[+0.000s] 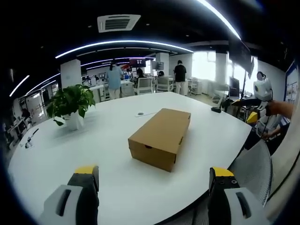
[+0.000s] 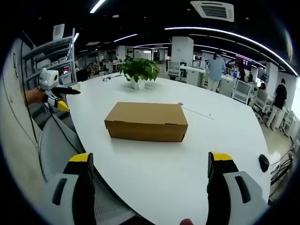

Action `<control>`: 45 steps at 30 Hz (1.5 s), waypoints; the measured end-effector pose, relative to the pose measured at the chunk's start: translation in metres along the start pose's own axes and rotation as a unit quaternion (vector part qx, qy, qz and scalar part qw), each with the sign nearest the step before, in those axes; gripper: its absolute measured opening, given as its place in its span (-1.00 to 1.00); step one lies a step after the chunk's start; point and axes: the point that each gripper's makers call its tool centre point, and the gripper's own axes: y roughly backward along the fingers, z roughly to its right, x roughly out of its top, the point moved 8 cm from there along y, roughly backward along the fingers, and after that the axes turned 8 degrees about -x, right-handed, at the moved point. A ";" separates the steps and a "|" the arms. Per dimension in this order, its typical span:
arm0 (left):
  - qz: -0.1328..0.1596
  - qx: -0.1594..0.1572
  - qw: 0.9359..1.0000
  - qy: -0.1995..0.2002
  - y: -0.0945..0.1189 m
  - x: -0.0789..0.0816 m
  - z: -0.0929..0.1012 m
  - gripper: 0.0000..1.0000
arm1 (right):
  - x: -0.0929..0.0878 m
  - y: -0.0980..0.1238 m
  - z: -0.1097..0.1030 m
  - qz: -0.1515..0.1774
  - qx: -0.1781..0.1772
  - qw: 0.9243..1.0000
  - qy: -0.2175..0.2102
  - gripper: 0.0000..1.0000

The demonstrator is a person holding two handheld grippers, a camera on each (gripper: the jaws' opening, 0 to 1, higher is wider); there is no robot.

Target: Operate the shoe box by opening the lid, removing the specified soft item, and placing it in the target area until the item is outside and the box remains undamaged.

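Bench (image 1: 117,187): a large white top with a smooth, slightly shiny surface and a rounded edge; it carries the box near its middle.
Shoe box (image 1: 160,138): plain brown cardboard, long and rectangular, matte, with sharp corners. The lid (image 2: 146,114) is closed and sits flat over the body; the soft item is inside, so I cannot see it.
Step in hand: I judge it is the approach, before opening the lid. Nothing touches the box yet.
How to do it well: bring one hand-held gripper to hold the body low on a long side, and let the other lift the lid by its front lip, slowly and evenly. Cardboard bends and tears easily, so a light pinch is better than a strong one.
Left hand-held gripper (image 1: 152,177): jaws wide apart, holding nothing, near edge of the bench, well apart from the box.
Right hand-held gripper (image 2: 149,163): jaws also wide apart and empty, on the other side of the box.
Potted plant (image 1: 70,104): green leaves in a white pot, far left on the bench.
Chair (image 2: 58,140): grey mesh back, beside the bench.
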 end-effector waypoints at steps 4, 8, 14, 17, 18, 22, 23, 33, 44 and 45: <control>-0.001 -0.001 1.000 -0.001 -0.001 0.000 0.001 0.99 | 0.000 -0.001 0.000 -0.001 0.001 1.000 0.001 0.92; -0.002 -0.001 1.000 -0.001 -0.002 0.000 0.001 0.99 | 0.001 -0.002 0.001 0.000 0.001 1.000 0.001 0.92; -0.003 0.000 1.000 0.000 -0.003 0.000 0.000 0.99 | 0.001 -0.002 0.001 -0.001 0.001 1.000 0.001 0.92; -0.004 0.000 1.000 0.000 -0.003 0.000 0.001 0.99 | 0.000 -0.002 0.000 -0.003 0.002 1.000 0.002 0.92; -0.004 0.000 1.000 0.000 -0.003 0.000 0.001 0.99 | 0.000 -0.003 0.000 -0.004 0.003 1.000 0.002 0.92; -0.005 0.000 1.000 0.001 -0.004 0.000 0.002 0.99 | 0.000 -0.004 0.001 -0.005 0.005 1.000 0.003 0.92; -0.006 0.000 1.000 0.002 -0.004 -0.001 0.002 0.99 | 0.000 -0.005 0.001 -0.005 0.005 1.000 0.003 0.92; -0.009 0.004 1.000 0.005 -0.004 -0.001 0.002 0.99 | 0.001 -0.009 0.002 -0.010 0.013 1.000 0.009 0.92; -0.012 0.012 1.000 0.011 -0.007 -0.002 0.003 0.99 | 0.003 -0.015 0.006 -0.016 0.022 0.999 0.020 0.92; -0.013 0.013 1.000 0.011 -0.007 -0.002 0.003 0.99 | 0.003 -0.016 0.006 -0.017 0.022 0.999 0.021 0.92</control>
